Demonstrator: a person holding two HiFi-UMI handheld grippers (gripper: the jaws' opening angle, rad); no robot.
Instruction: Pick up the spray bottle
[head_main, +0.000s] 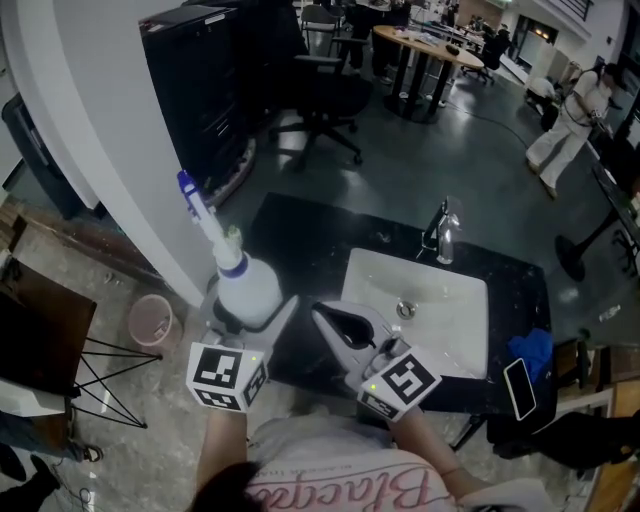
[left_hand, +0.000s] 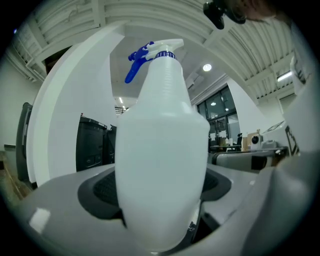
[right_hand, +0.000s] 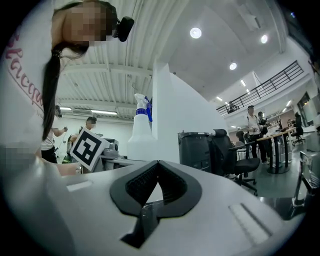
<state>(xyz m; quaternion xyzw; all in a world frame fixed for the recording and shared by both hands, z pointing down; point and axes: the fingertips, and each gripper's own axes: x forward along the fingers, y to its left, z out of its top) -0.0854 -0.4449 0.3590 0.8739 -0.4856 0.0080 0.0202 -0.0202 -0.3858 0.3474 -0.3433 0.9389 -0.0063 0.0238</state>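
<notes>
The white spray bottle (head_main: 247, 286) with a blue trigger head stands upright between the jaws of my left gripper (head_main: 250, 310), which is shut on its body, above the left end of the black counter (head_main: 300, 240). In the left gripper view the spray bottle (left_hand: 162, 150) fills the middle, and the dark pads (left_hand: 100, 190) press on both its sides. My right gripper (head_main: 330, 318) is just to the bottle's right, shut with nothing in it. In the right gripper view the right gripper (right_hand: 156, 172) has its jaws closed together, and the spray bottle (right_hand: 140, 135) rises behind them.
A white sink (head_main: 450, 330) with a chrome faucet (head_main: 441, 232) is set in the counter's right half. A phone (head_main: 519, 388) and a blue cloth (head_main: 530, 350) lie at the right end. A white column (head_main: 110, 130), a pink bin (head_main: 150, 320) and an office chair (head_main: 320, 100) stand left and behind.
</notes>
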